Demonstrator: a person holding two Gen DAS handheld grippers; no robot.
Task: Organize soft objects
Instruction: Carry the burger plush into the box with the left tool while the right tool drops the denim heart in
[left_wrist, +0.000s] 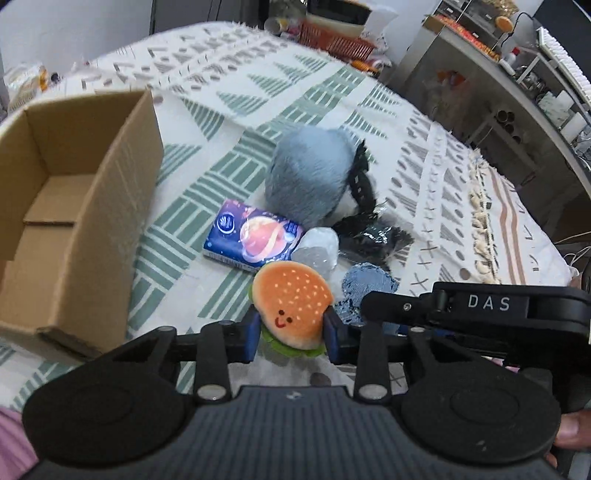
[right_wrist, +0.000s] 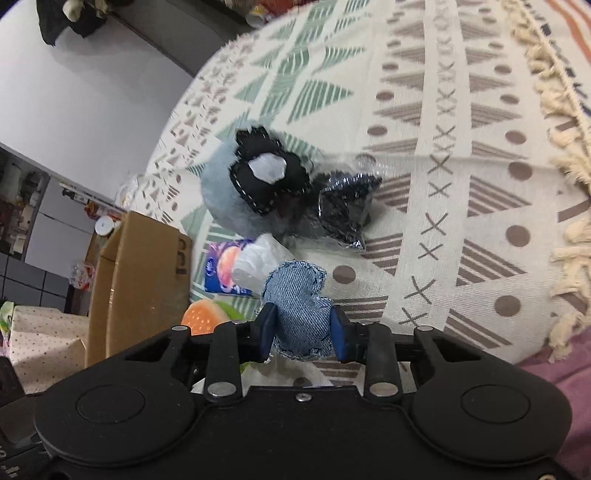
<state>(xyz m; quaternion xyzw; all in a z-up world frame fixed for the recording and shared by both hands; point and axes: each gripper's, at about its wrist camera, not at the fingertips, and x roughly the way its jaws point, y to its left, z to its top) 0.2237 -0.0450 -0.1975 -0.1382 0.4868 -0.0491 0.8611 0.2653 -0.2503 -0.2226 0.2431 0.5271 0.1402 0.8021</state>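
**Both claws hold small stuffed pieces; the bigger ones wait on the bed**

Nearest the lens, the left gripper (left_wrist: 291, 328) is closed on the burger toy (left_wrist: 291, 306), its blue pads pressing the bun's two sides. The right gripper (right_wrist: 304, 328) likewise pinches the denim heart (right_wrist: 297, 310) across its lower half.

Largest first: the cardboard box (left_wrist: 110, 206) stands open and looks empty, towards the left edge of the patterned bedspread (left_wrist: 303, 85); it is the likely destination. The grey furry toy (left_wrist: 310, 177) sits near the middle of the bedspread. It looks bulky, light and squashy, so a grip deep into the fur at mid-body should hold better than the black felt trim. The tissue pack (left_wrist: 255, 236) lies just before it; it would compress, and its film may slip, so take it across the short sides. The black packet (left_wrist: 373, 236) in shiny wrap lies beside it and looks slippery. The burger toy and the denim heart are light and yielding; gentle pressure is enough.
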